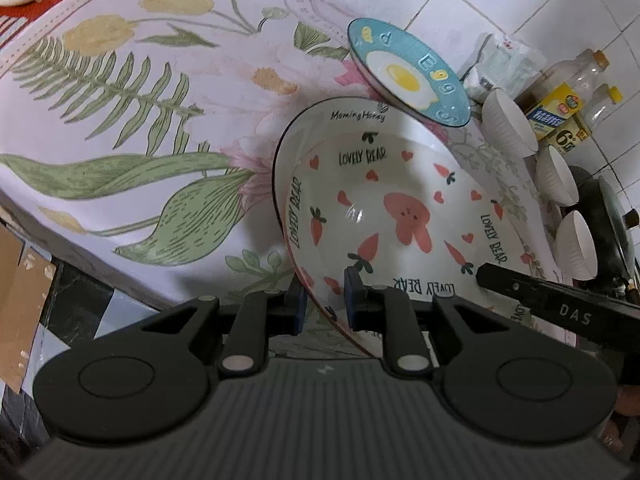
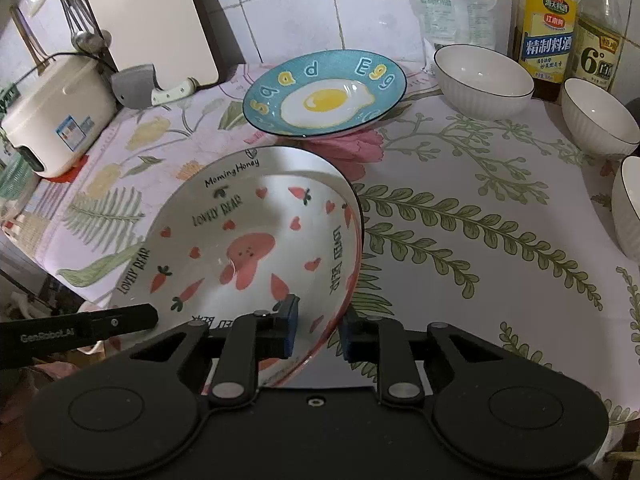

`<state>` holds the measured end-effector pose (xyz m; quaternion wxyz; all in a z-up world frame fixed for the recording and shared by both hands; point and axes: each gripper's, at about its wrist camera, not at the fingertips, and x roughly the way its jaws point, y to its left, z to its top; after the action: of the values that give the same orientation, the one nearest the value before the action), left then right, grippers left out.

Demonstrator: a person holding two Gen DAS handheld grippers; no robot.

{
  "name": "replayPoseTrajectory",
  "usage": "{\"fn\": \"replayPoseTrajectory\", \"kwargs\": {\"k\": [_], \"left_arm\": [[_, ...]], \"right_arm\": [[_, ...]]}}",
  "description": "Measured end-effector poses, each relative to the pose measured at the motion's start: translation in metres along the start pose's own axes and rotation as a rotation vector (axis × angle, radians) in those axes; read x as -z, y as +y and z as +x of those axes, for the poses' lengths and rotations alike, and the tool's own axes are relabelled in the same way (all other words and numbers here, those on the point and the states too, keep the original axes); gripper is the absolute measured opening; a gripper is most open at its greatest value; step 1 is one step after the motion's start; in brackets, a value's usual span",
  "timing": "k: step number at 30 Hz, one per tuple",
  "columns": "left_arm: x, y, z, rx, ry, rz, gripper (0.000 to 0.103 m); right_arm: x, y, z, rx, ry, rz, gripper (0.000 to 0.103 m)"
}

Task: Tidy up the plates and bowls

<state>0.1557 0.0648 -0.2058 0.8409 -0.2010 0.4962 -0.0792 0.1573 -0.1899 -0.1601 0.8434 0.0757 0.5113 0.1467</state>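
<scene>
left gripper [image 1: 325,304] is clamped on the near rim of the lovely bear plate [image 1: 384,216] – right gripper [image 2: 318,328] straddles the opposite rim with a visible gap at its pads, grip not confirmed. beyond both claws the blue egg plate [image 2: 324,96] rests on the floral tablecloth [image 2: 460,220], white bowls [image 2: 482,80] further right.

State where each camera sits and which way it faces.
Left wrist: on the left hand-held gripper, looking down and forward along its own fingers, which straddle the carrot plate rim; tablecloth beyond.
Right wrist: on the right hand-held gripper, looking down and forward at the same plate's other side; its own fingers show.
Shared: carrot plate, egg plate, white bowls, bottles, tiled wall.
</scene>
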Motion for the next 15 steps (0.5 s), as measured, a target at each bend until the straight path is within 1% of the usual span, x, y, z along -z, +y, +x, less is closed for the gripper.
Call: {"fn": "replayPoseTrajectory", "kwargs": {"k": [7,11,15], "left_arm": [[-0.003,0.004,0.006,-0.004,0.013,-0.035,0.018],[-0.006,-0.002,0.008,-0.036,0.015,-0.020,0.018],[-0.007,-0.003,0.009,-0.045,0.013,-0.023,0.019]], "right_arm": [[0.000,0.008,0.009,0.040,-0.021,-0.047,0.033],[0.002,0.013,0.016,0.080,-0.048,-0.092,0.038],[0.004,0.017,0.019,0.105,-0.073,-0.130,0.040]]}}
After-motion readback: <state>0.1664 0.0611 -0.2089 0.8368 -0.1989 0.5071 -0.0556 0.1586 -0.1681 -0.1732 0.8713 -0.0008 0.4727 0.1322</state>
